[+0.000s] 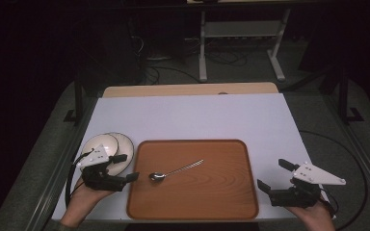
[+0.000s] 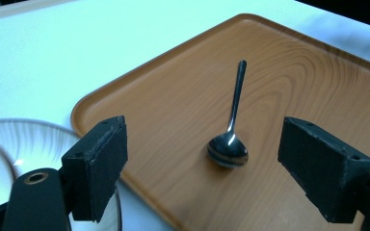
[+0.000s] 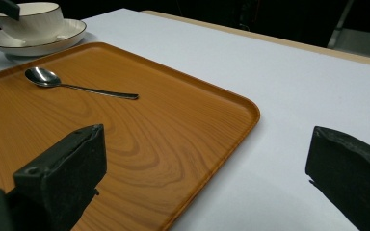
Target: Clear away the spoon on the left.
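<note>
A metal spoon (image 1: pixel 176 171) lies on a brown wooden tray (image 1: pixel 212 192), its bowl toward the left. My left gripper (image 1: pixel 127 167) is open at the tray's left edge, and in the left gripper view the spoon (image 2: pixel 231 139) lies on the tray (image 2: pixel 294 72) just ahead, between the jaws of my left gripper (image 2: pixel 207 161). A white bowl (image 1: pixel 100 144) on a saucer (image 1: pixel 123 147) sits under and beside that hand. My right gripper (image 1: pixel 273 174) is open just off the tray's right edge, holding nothing. The right gripper view looks across the tray (image 3: pixel 149 144) to the spoon (image 3: pixel 77 86) and bowl (image 3: pixel 29 19), with my right gripper (image 3: pixel 207 178) straddling the tray's edge.
A white tabletop (image 1: pixel 192 115) with a wooden strip along its far edge carries everything. Beyond the table are a dark floor, cables and a white metal frame (image 1: pixel 241 43). The saucer (image 2: pixel 38 139) lies close under the left jaw.
</note>
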The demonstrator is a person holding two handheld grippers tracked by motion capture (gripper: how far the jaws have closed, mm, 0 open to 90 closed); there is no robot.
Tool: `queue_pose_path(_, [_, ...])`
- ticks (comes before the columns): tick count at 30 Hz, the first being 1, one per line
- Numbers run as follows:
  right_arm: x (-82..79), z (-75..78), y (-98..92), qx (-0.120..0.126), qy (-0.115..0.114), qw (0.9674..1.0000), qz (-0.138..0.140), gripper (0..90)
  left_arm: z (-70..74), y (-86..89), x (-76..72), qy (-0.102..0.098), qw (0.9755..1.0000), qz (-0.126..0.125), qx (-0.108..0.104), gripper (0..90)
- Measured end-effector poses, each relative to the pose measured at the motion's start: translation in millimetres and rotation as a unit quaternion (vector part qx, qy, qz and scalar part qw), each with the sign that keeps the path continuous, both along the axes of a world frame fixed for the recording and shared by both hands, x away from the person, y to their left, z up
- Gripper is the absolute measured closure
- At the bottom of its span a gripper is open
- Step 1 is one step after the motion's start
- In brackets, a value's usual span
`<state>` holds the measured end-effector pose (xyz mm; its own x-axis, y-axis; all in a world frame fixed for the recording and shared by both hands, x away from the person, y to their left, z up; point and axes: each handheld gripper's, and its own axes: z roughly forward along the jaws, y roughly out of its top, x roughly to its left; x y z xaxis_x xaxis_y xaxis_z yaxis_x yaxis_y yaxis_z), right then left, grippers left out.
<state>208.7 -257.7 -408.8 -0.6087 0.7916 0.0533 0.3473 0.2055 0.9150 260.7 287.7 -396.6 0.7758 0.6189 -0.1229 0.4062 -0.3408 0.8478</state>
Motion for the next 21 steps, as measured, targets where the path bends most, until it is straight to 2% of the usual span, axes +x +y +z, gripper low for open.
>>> queue_pose_path(7, [0.1,-0.1,0.5,0.0,-0.001,1.0,0.001,0.1,-2.5,10.2,-11.8,-0.005,0.9999,0.015,0.0,12.3])
queue_pose_path(13, [-0.3,0.1,0.8,0.0,-0.001,1.0,0.0,0.1,-0.3,13.4,-13.1,-0.018,0.9996,0.023,-0.001,6.4])
queue_pose_path(21, [0.4,-0.8,0.6,-0.004,0.0,1.0,0.001,0.1,-2.1,11.2,-11.9,-0.012,0.9998,0.017,0.008,6.7])
